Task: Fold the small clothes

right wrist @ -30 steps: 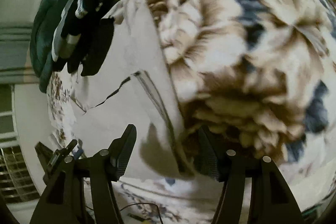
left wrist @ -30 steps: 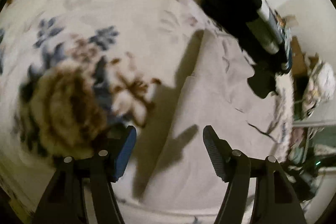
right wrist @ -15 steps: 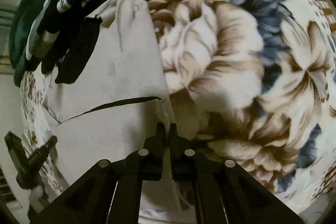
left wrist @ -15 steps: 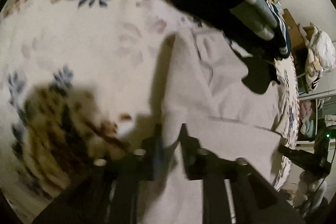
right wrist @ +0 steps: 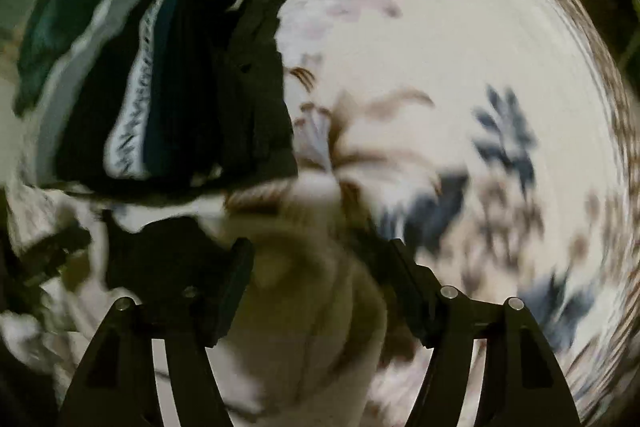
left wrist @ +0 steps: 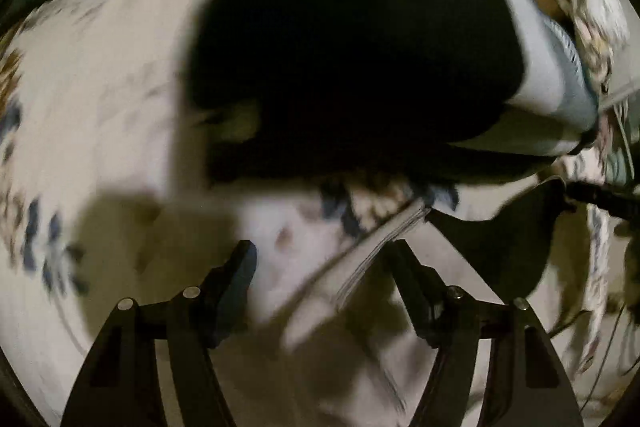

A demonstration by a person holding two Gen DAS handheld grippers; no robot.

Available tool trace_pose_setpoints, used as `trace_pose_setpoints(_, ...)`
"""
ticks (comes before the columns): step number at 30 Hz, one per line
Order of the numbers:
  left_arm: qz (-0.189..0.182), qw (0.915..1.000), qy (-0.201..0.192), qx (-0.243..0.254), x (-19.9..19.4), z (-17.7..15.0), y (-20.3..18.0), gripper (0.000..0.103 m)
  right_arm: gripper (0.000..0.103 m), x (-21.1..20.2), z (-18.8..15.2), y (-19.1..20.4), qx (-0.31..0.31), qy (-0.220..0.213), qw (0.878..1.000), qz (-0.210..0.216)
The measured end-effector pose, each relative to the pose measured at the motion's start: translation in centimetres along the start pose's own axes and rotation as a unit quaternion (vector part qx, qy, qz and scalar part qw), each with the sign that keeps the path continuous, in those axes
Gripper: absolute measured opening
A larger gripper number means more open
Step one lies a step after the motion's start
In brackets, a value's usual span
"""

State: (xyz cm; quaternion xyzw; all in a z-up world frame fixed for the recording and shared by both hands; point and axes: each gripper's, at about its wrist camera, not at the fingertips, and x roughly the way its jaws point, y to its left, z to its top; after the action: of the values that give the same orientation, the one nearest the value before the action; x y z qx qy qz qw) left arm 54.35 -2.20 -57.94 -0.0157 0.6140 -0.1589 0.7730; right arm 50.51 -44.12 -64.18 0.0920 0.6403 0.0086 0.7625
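Both views are blurred by motion. My left gripper (left wrist: 322, 267) is open and empty; the pale beige garment (left wrist: 360, 367) lies folded under and just ahead of it, its folded edge (left wrist: 384, 243) running between the fingers. My right gripper (right wrist: 320, 267) is open and empty over the same beige garment (right wrist: 316, 359), which lies low in that view on the floral blanket (right wrist: 460, 75). A stack of folded dark clothes (left wrist: 352, 39) lies just beyond the garment; it also shows in the right wrist view (right wrist: 192, 99).
The floral blanket (left wrist: 100, 107) covers the bed. A dark green cloth (right wrist: 60, 39) lies beyond the dark stack. Room clutter and a pale bundle (left wrist: 592, 11) sit past the bed's right edge.
Both grippers were shut on the beige garment's edge half a second ago; both have opened and let it go. Both have swung toward the dark stack, which now looms much closer.
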Motion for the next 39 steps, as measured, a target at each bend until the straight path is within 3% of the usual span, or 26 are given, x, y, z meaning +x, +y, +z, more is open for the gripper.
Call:
trace_pose_setpoints(1,-0.001,0.9999,-0.008,0.008,0.0,0.0,-0.2,0.054,0.070,1.0,0.6,0.5,-0.016,0.017,1.000,-0.007)
trace_pose_setpoints(2,-0.004,0.9997,-0.019,0.016,-0.3,-0.1,-0.5,0.035,0.067,1.7,0.9,0.8,-0.021,0.030,0.999,-0.008)
trace_pose_setpoints(3,0.000,0.9996,-0.024,0.017,-0.7,-0.1,-0.5,0.000,0.047,2.0,1.0,0.9,-0.024,0.033,0.999,-0.010)
trace_pose_setpoints(4,0.001,0.9994,-0.031,0.014,-1.3,-0.3,-0.4,0.001,0.010,1.9,1.0,1.1,-0.029,0.030,0.999,-0.010)
trace_pose_setpoints(5,-0.012,0.9987,-0.049,0.006,-2.3,-0.5,-0.1,0.000,0.006,1.6,1.0,1.3,-0.030,0.024,0.999,-0.011)
trace_pose_setpoints(13,-0.038,0.9904,-0.132,-0.018,-10.8,-4.3,0.3,0.000,0.004,-6.1,-2.5,2.1,-0.024,-0.055,0.998,0.030)
trace_pose_setpoints(17,-0.072,0.9920,-0.093,-0.046,-9.8,-3.8,1.3,0.002,0.004,-8.6,-5.0,3.8,-0.034,-0.065,0.996,0.044)
trace_pose_setpoints(18,-0.075,0.9928,-0.075,-0.056,-8.7,-3.4,1.8,0.005,0.004,-8.6,-5.4,3.9,-0.039,-0.063,0.997,0.037)
trace_pose_setpoints(20,-0.076,0.9942,-0.034,-0.067,-6.2,-2.8,2.0,0.027,0.004,-7.9,-5.9,3.7,-0.040,-0.055,0.997,0.024)
trace_pose_setpoints(21,-0.077,0.9947,-0.026,-0.064,-5.3,-2.5,1.9,0.046,0.004,-7.4,-5.7,3.5,-0.035,-0.052,0.998,0.022)
trace_pose_setpoints(22,-0.078,0.9950,-0.020,-0.059,-4.3,-2.3,1.7,0.053,0.004,-7.1,-5.7,3.4,-0.029,-0.049,0.998,0.021)
trace_pose_setpoints(27,-0.046,0.9987,0.023,-0.004,0.1,-0.8,-0.3,0.053,0.004,-4.9,-4.3,2.4,-0.014,-0.042,0.999,0.009)
trace_pose_setpoints(29,-0.032,0.9990,0.012,0.027,0.3,-0.8,-1.6,0.051,0.004,-4.3,-4.0,2.4,-0.013,-0.038,0.999,0.005)
trace_pose_setpoints(30,-0.025,0.9987,0.004,0.045,0.2,-0.9,-2.2,0.034,0.004,-4.1,-4.0,2.4,-0.013,-0.037,0.999,0.003)
trace_pose_setpoints(31,-0.016,0.9981,-0.001,0.059,-0.1,-1.0,-2.6,0.004,0.004,-4.1,-4.0,2.4,-0.012,-0.036,0.999,0.003)
trace_pose_setpoints(35,-0.008,0.9957,-0.045,0.080,-3.3,-2.2,-3.7,0.003,0.004,-5.2,-4.5,2.3,-0.004,-0.043,0.999,0.012)
trace_pose_setpoints(39,-0.015,0.9903,-0.116,0.074,-9.8,-5.1,-4.0,0.003,0.004,-7.4,-5.7,2.2,0.007,-0.060,0.998,0.028)
